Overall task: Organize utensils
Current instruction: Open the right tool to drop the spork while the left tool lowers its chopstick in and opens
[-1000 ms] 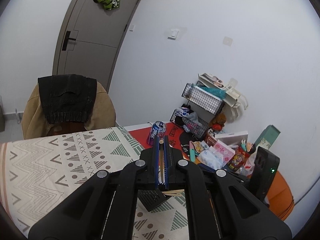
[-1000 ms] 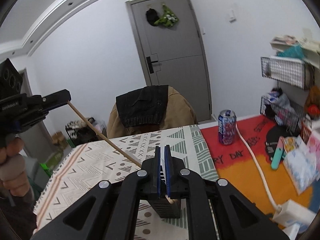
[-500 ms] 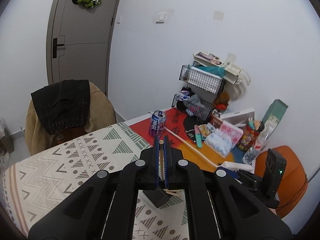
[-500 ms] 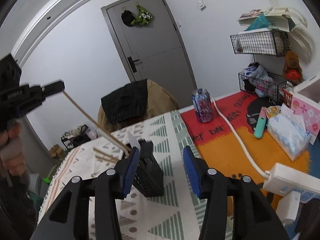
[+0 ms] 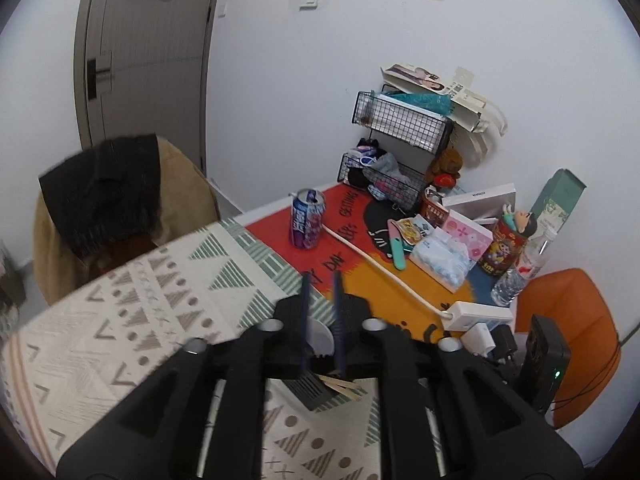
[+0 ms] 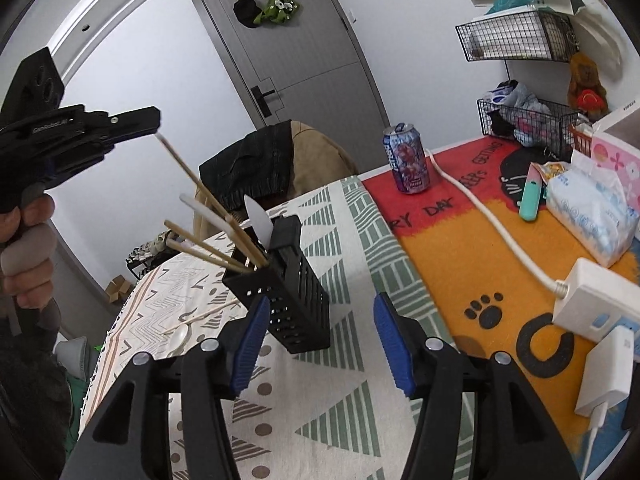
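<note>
Opening jaws, L gripper (image 5: 321, 280): blue pads a little apart and widening; in the right-wrist view its tip (image 6: 154, 118) sits at the top end of a wooden chopstick (image 6: 200, 184); can't tell if the pads touch it.
R gripper (image 6: 318, 324): jaws wide and widening, nothing held; pads flank the near lower corner of the holder w/o touching.
Holder (image 6: 296, 292): black perforated utensil caddy, tilted, standing on the patterned tablecloth (image 6: 352, 408).
In holder: several wooden chopsticks fanning up-left, plus white plastic utensils (image 6: 256, 216) sticking up.
Loose items: a white plastic spoon (image 6: 180, 334) and a thin stick lie on the cloth left of the holder.
L wrist view: holder mostly hidden behind the gripper body, only a black corner (image 5: 308, 390) and stick ends show below the pads; frame blurred.
Hand (image 6: 26, 240): person's left hand wraps the L gripper handle, far left.
Background: drink can (image 6: 406, 158) on the red-orange mat (image 6: 452, 240), well apart from the holder; white power strip (image 6: 592, 300) w/ cable; tissue pack; wire baskets by the wall; grey door; chair w/ dark jacket.
</note>
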The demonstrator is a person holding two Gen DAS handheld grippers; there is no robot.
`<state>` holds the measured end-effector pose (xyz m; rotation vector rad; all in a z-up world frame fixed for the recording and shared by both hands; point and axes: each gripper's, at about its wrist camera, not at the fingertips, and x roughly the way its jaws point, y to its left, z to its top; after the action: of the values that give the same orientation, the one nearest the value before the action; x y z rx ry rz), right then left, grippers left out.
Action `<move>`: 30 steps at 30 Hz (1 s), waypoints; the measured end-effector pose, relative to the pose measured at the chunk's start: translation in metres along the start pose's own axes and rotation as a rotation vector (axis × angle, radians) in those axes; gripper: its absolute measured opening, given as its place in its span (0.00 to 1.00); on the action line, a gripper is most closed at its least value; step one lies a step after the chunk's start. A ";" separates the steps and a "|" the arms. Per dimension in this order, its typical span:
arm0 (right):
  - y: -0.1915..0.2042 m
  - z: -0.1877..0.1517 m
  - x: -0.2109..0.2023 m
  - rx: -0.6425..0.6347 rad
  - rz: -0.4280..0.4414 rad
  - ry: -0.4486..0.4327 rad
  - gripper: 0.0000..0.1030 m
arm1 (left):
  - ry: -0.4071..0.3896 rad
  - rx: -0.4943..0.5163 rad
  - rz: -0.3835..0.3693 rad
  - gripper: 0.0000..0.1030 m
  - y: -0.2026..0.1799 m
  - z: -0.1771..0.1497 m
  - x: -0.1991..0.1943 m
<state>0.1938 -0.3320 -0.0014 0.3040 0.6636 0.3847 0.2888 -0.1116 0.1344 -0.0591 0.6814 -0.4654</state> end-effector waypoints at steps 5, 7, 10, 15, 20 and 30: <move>0.004 -0.012 0.006 0.014 0.004 0.013 0.64 | -0.058 -0.054 0.009 0.68 0.017 -0.011 -0.012; 0.007 -0.016 0.007 0.015 -0.004 0.004 0.73 | -0.070 -0.079 0.015 0.79 0.026 -0.017 -0.018; 0.013 -0.021 0.007 0.009 -0.006 -0.022 0.82 | -0.087 -0.110 0.037 0.87 0.043 -0.031 -0.029; 0.024 -0.030 0.006 -0.003 0.000 -0.048 0.93 | -0.078 -0.159 0.084 0.94 0.068 -0.056 -0.039; 0.034 -0.040 0.010 -0.004 0.022 -0.043 0.93 | -0.068 -0.203 0.125 0.94 0.093 -0.085 -0.050; 0.057 -0.059 0.026 -0.046 0.052 0.017 0.93 | -0.030 -0.290 0.165 0.94 0.132 -0.136 -0.064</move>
<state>0.1603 -0.2609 -0.0370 0.2749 0.6631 0.4521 0.2131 0.0477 0.0395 -0.2808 0.7143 -0.2045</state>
